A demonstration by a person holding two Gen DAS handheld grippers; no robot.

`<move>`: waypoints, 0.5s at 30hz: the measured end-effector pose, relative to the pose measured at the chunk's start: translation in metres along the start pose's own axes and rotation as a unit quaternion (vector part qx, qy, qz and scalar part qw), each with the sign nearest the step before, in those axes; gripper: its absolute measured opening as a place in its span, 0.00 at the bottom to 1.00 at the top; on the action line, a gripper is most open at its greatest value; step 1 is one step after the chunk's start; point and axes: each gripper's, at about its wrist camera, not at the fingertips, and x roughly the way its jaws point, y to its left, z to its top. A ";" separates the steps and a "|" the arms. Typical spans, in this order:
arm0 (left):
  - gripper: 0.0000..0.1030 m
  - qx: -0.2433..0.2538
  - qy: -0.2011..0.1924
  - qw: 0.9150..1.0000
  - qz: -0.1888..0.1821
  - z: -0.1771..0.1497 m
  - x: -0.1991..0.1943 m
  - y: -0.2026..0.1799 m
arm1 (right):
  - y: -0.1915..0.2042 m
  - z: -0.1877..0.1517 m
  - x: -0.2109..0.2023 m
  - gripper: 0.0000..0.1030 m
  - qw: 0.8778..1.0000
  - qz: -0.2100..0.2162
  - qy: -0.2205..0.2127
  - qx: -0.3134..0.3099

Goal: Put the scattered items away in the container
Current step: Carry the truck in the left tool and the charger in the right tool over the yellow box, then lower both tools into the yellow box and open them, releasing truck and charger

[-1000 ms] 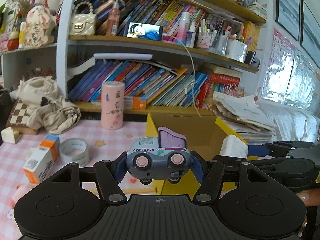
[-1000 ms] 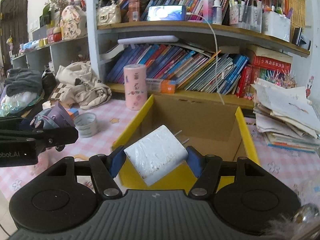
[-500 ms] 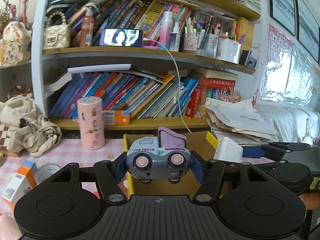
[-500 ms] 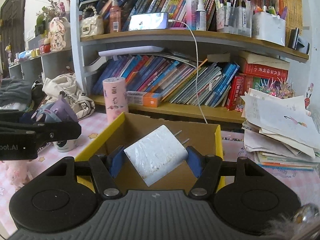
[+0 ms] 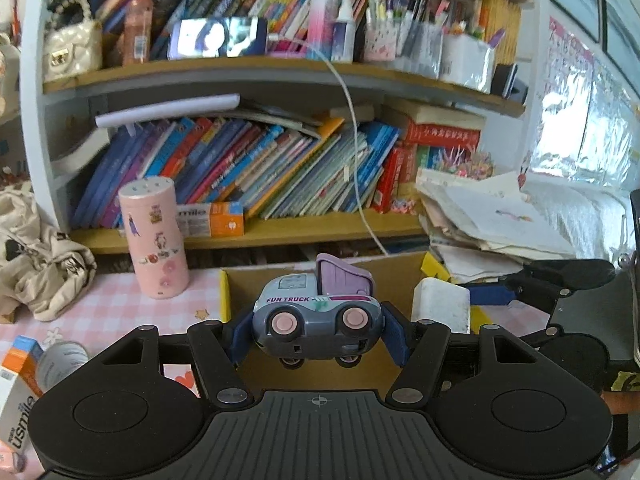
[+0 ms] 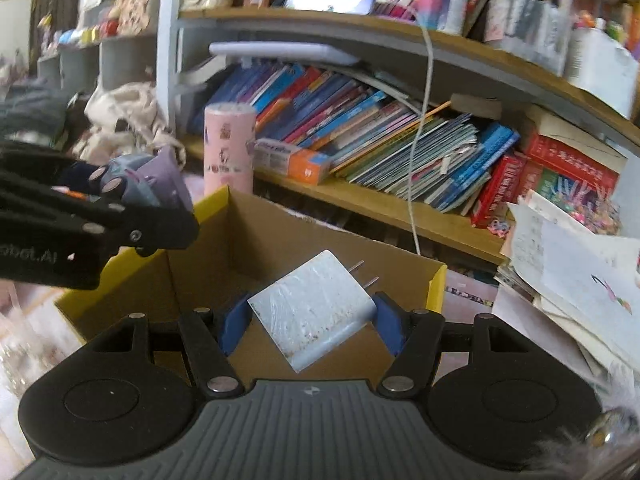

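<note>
My left gripper (image 5: 317,330) is shut on a grey and purple toy truck (image 5: 316,318) marked FUN TRUCK, held above the near edge of the cardboard box (image 5: 400,272) with yellow flaps. My right gripper (image 6: 310,320) is shut on a white plug charger (image 6: 310,314), its two prongs pointing away, over the open box (image 6: 280,240). In the right wrist view the left gripper and toy truck (image 6: 148,180) hang above the box's left flap. The left wrist view shows the charger (image 5: 442,304) at the box's right edge.
A pink cylinder tin (image 5: 154,238) stands left of the box on the pink checked tablecloth (image 5: 108,304). A tape roll (image 5: 60,364) and an orange and white carton (image 5: 20,392) lie at the lower left. Bookshelves (image 5: 260,232) rise behind; a paper stack (image 6: 568,276) sits right of the box.
Both grippers have travelled sideways toward the box, each keeping its object; the box now lies directly under and ahead of them. The right gripper has rolled, tilting its view.
</note>
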 end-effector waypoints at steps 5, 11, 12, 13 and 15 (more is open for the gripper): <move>0.62 0.012 0.032 0.999 -0.001 0.006 0.028 0.002 | -0.013 0.009 0.032 0.61 0.998 0.034 0.041 -0.045; 0.62 0.027 0.072 0.997 -0.002 0.004 0.056 -0.001 | -0.015 0.014 0.058 0.62 0.992 0.054 0.081 -0.085; 0.62 0.030 0.081 0.996 -0.003 0.003 0.061 -0.002 | -0.014 0.013 0.062 0.62 0.990 0.058 0.092 -0.094; 0.62 0.035 0.088 0.996 -0.005 0.002 0.065 -0.003 | -0.013 0.013 0.067 0.62 0.987 0.061 0.102 -0.105; 0.62 0.047 0.099 0.994 -0.005 0.002 0.073 -0.005 | -0.010 0.012 0.075 0.62 0.981 0.070 0.124 -0.131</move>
